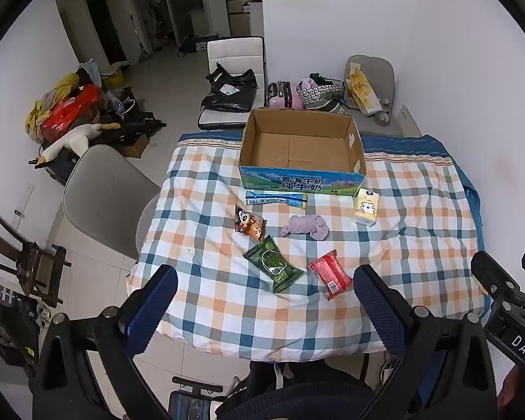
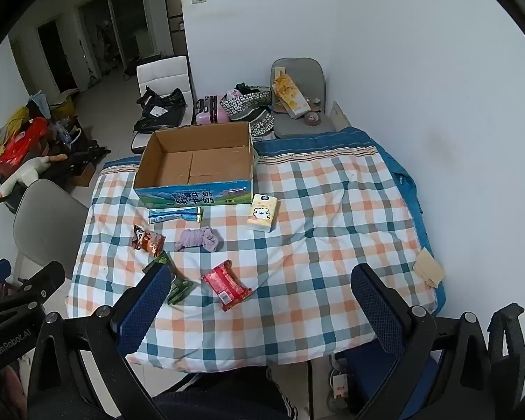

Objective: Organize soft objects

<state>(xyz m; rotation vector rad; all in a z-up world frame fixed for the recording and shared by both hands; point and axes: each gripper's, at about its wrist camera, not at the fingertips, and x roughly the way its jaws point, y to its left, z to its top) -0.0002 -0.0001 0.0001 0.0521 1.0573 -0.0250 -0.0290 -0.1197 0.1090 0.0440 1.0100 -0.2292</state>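
Note:
An empty open cardboard box (image 1: 301, 147) (image 2: 196, 164) stands at the far side of a checked tablecloth (image 1: 420, 231) (image 2: 332, 231). In front of it lie a blue tube pack (image 1: 275, 198) (image 2: 175, 215), a brown snack bag (image 1: 250, 223) (image 2: 148, 239), a green packet (image 1: 273, 267) (image 2: 175, 281), a red packet (image 1: 329, 274) (image 2: 226, 284), a purple cloth (image 1: 305, 226) (image 2: 199, 238) and a tissue pack (image 1: 366, 207) (image 2: 262, 212). My left gripper (image 1: 266, 297) and right gripper (image 2: 262, 297) are open, empty, held above the near table edge.
A grey chair (image 1: 105, 192) (image 2: 45, 224) stands left of the table. Another grey chair (image 1: 371, 80) (image 2: 297, 84) and bags sit behind it. A beige folded paper (image 2: 428, 271) lies at the right table edge. A white wall is on the right.

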